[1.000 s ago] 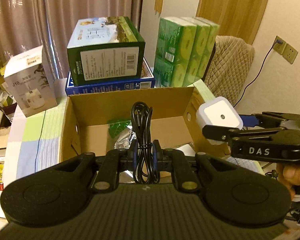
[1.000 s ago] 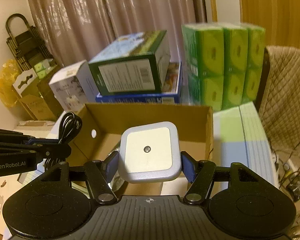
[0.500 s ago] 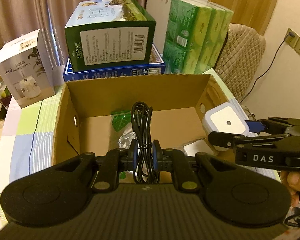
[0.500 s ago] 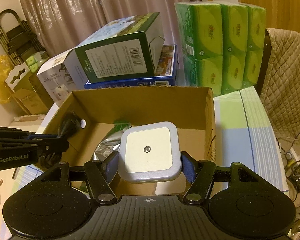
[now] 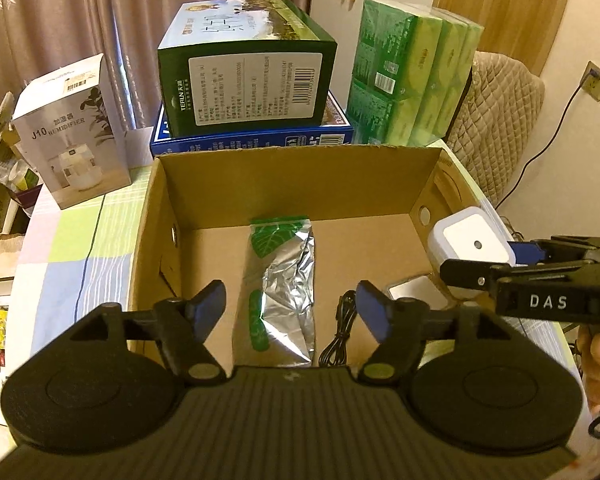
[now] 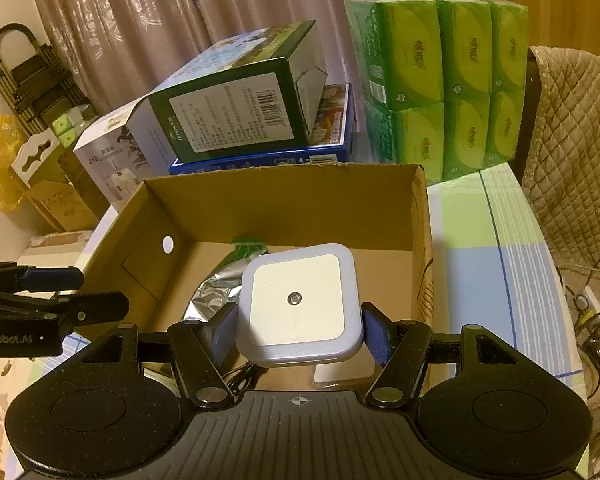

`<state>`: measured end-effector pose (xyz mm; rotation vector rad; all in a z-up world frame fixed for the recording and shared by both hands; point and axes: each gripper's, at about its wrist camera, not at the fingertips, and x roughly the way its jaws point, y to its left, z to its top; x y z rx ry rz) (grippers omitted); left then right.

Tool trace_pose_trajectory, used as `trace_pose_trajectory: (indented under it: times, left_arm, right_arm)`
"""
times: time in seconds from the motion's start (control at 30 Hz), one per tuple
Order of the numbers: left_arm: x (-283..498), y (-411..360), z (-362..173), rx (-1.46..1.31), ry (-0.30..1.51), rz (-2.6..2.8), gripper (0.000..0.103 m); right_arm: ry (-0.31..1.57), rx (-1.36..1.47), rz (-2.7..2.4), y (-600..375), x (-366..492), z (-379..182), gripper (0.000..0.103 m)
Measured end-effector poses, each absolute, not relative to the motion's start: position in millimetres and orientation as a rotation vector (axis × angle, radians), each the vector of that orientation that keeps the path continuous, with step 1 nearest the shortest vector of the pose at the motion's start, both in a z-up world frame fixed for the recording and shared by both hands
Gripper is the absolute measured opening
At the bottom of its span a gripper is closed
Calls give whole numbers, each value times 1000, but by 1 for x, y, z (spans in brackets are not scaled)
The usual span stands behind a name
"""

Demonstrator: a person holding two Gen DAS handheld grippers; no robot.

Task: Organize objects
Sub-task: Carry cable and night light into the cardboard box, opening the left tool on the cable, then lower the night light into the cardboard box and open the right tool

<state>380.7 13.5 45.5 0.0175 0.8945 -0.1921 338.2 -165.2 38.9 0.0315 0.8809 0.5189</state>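
An open cardboard box [image 5: 284, 176] [image 6: 284, 208] stands on the table. My left gripper [image 5: 292, 308] is open and empty above the box's near side. A coiled black cable [image 5: 338, 336] lies on the box floor beside a silver and green foil pouch [image 5: 280, 292]. My right gripper [image 6: 298, 332] is shut on a white square night light [image 6: 298, 300], held over the box's right wall; the night light also shows in the left wrist view [image 5: 472, 244]. A flat silvery item [image 5: 416, 292] lies in the box's right corner.
Behind the box, a green carton [image 5: 244, 68] sits on a blue box [image 5: 252, 140]. Green tissue packs [image 5: 412, 72] stand at the back right, a white humidifier box [image 5: 68, 128] at the left. A quilted chair [image 6: 576, 152] is to the right.
My left gripper has opened and let go of the black cable, which now lies in the box. Both grippers moved closer over the box. The right still holds the night light.
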Motion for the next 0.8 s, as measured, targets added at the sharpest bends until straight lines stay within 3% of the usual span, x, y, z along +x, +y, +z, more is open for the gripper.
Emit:
trace_pose_trajectory:
  times: [0.27,0.37,0.5,0.8]
  left_arm:
    - [376,14,46,14,876,-200,82]
    - [374,13,45,22,875,-200,83]
    - [373,14,44,18,877,-190,85]
    - [356,19,46,-2,861,-173,91]
  right_arm:
    - [886,30,522,-165,339,35,62]
    - [876,99,547,-170,342,33,63]
    - [835,156,526,-180,343,39,71]
    - [798,112,503,-198,319,54,73]
